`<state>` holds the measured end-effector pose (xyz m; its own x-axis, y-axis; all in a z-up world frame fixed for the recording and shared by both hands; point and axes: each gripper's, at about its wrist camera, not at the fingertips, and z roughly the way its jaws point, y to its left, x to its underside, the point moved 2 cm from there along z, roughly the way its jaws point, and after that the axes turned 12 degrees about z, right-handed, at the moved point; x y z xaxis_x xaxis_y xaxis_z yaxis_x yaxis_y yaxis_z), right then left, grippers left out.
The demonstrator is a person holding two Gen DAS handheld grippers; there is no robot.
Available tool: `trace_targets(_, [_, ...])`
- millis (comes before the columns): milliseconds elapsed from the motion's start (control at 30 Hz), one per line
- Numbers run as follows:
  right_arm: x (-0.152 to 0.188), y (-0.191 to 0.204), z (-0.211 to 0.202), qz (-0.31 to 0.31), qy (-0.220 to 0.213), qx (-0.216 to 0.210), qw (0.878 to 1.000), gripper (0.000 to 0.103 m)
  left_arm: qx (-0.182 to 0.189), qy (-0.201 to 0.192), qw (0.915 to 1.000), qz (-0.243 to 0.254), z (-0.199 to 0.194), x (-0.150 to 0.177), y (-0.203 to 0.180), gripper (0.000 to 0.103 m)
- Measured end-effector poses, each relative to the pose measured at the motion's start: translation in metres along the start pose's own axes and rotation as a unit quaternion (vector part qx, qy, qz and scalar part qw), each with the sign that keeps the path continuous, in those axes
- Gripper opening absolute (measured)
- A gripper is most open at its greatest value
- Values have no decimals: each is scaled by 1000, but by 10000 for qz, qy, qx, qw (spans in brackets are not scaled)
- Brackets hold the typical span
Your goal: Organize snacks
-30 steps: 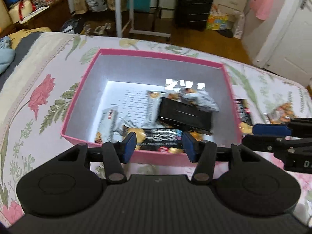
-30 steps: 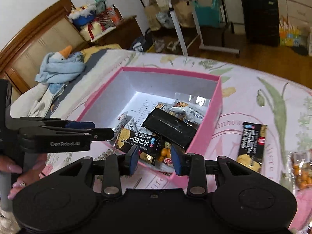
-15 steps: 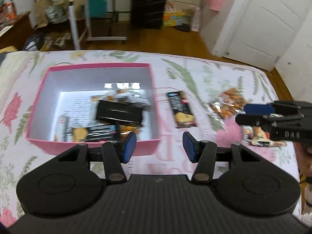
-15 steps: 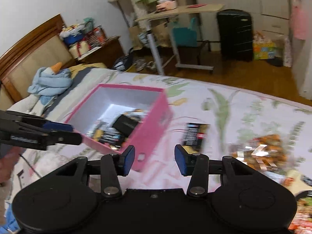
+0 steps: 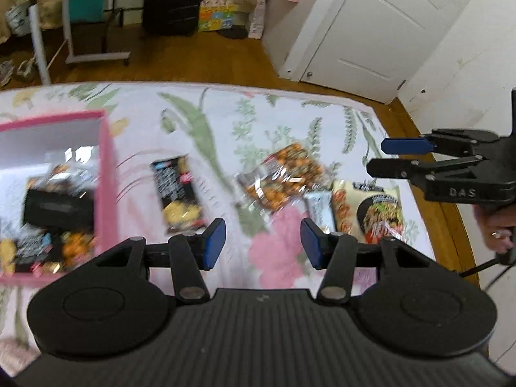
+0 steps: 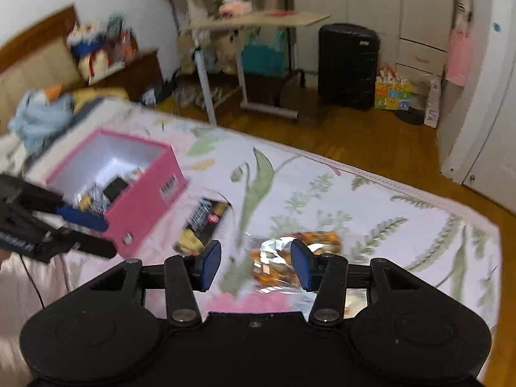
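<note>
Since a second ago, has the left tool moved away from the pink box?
Yes. The left tool was right over the pink box; now the box sits at its view's left edge and loose snacks on the bedspread lie ahead.

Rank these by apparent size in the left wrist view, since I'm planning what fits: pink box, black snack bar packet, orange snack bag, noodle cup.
1. pink box, though cut off by the frame
2. orange snack bag
3. black snack bar packet and noodle cup look alike; blur and overlap prevent ranking.
</note>
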<state>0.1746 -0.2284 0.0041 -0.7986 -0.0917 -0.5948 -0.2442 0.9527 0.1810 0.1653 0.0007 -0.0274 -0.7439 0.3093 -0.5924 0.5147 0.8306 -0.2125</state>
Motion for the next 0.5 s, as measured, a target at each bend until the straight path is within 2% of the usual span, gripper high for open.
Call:
trace_targets(167, [-7, -34, 25, -44, 190, 181, 9996, 57, 109, -3, 9993, -361, 54, -13, -7, 49])
trace_targets(200, [-8, -39, 33, -51, 198, 155, 9997, 57, 57, 7, 9988, -492, 66, -13, -5, 49])
trace_targets(333, [-5, -61, 69, 78, 296, -172, 9994, 75, -250, 58, 9970, -730, 108, -8, 7, 48])
trace_targets(400, [-3, -74, 88, 236, 394, -238, 9987, 75, -387, 131, 9958, -821, 129, -1, 15, 48])
trace_targets(500, [1, -90, 110, 506, 561, -357, 9965, 75, -315, 271, 9946, -954, 153, 9, 24, 48])
